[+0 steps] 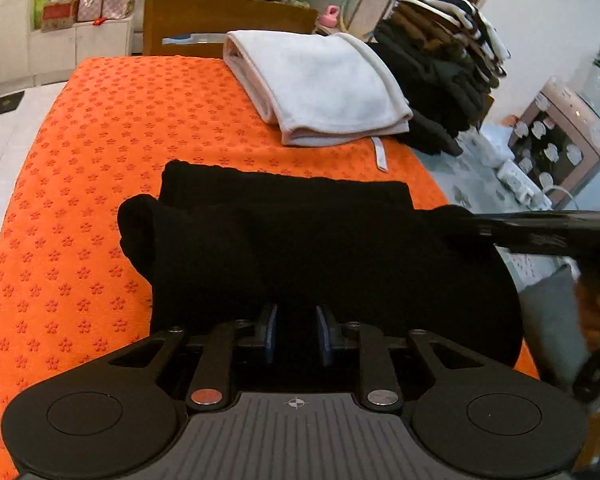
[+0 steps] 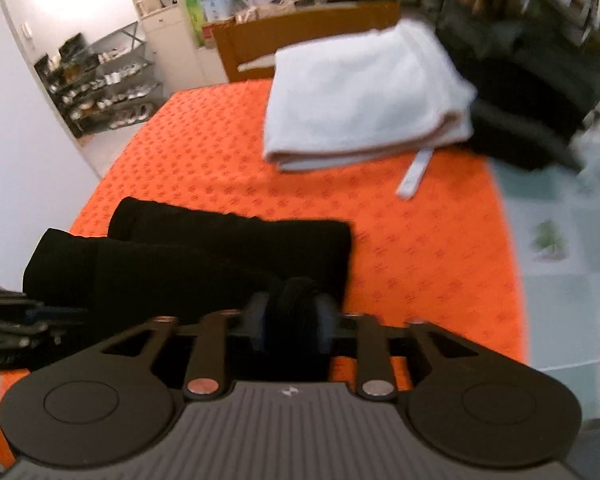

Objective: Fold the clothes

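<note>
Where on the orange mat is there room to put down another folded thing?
The widest bare patch of orange mat lies left of the folded white towel and beyond the black garment. A narrower strip runs between the garment and the towel. It is crowded at the far right, where the dark clothes pile sits against the towel.

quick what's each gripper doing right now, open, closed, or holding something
Left gripper: open, jaws parted over the black garment, not clamping it.
Right gripper: black fabric bunched between its jaws; grip cannot be told.
</note>
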